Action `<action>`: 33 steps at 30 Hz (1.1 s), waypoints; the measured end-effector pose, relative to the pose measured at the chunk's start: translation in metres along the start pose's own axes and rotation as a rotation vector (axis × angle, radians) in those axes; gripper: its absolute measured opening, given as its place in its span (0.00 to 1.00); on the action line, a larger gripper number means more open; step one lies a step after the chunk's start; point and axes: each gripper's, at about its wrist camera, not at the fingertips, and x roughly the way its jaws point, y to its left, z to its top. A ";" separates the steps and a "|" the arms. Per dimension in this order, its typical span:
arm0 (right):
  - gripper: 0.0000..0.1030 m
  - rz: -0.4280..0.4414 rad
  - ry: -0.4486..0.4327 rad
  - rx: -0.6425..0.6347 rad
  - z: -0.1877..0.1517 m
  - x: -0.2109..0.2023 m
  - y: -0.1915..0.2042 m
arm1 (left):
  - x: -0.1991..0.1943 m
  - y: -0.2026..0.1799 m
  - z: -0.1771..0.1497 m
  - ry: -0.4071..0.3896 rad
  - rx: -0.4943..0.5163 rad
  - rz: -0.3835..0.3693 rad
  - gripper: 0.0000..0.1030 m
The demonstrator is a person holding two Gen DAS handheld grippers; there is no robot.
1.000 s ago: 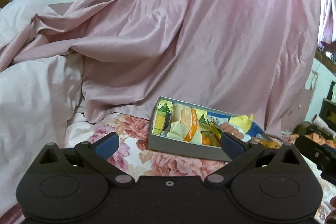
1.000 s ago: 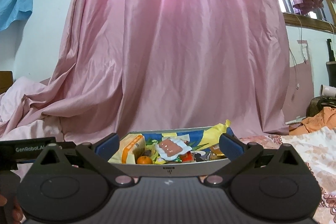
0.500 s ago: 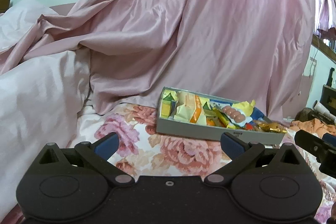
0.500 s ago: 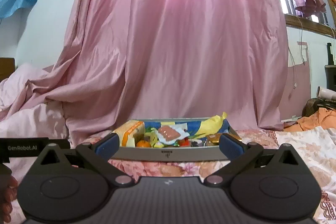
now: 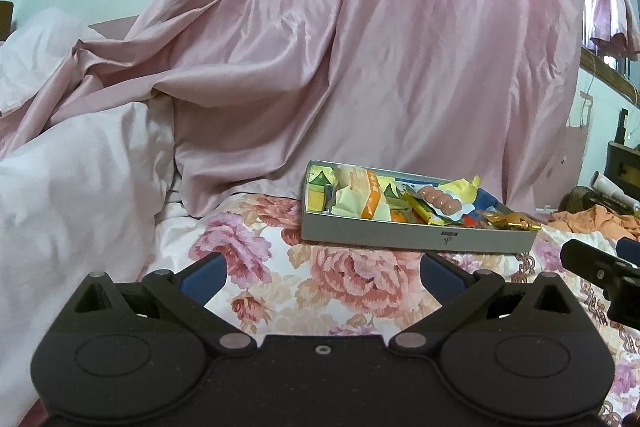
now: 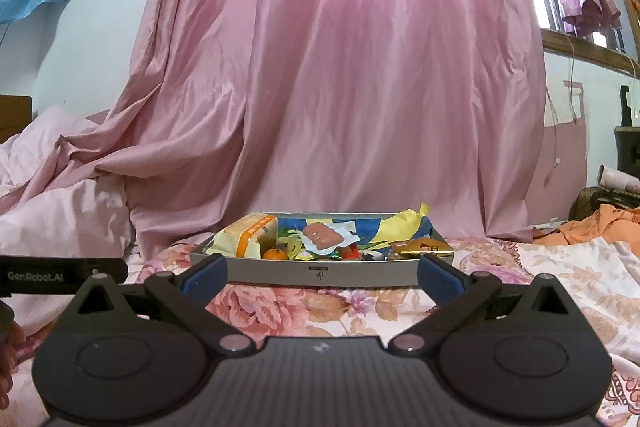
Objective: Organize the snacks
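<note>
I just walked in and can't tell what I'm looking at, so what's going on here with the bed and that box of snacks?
A person holds a two-finger gripper in each hand over a floral bedspread. Both the left gripper and the right gripper are open and empty. Ahead of them sits a grey tray filled with snacks: a sausage pack, an orange-and-yellow packet and a small orange among them. Nothing is being gripped; a pink curtain hangs behind.
</note>
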 end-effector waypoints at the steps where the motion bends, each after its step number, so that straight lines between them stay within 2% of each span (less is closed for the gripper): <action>1: 1.00 -0.002 -0.001 -0.003 0.000 -0.001 0.000 | -0.001 0.000 -0.001 -0.001 0.005 0.000 0.99; 17: 1.00 -0.006 0.016 -0.020 -0.014 -0.017 0.006 | -0.021 0.007 -0.020 -0.010 0.026 0.011 0.99; 33: 1.00 -0.013 0.061 -0.025 -0.025 -0.036 0.012 | -0.036 0.010 -0.037 0.066 0.038 0.010 0.99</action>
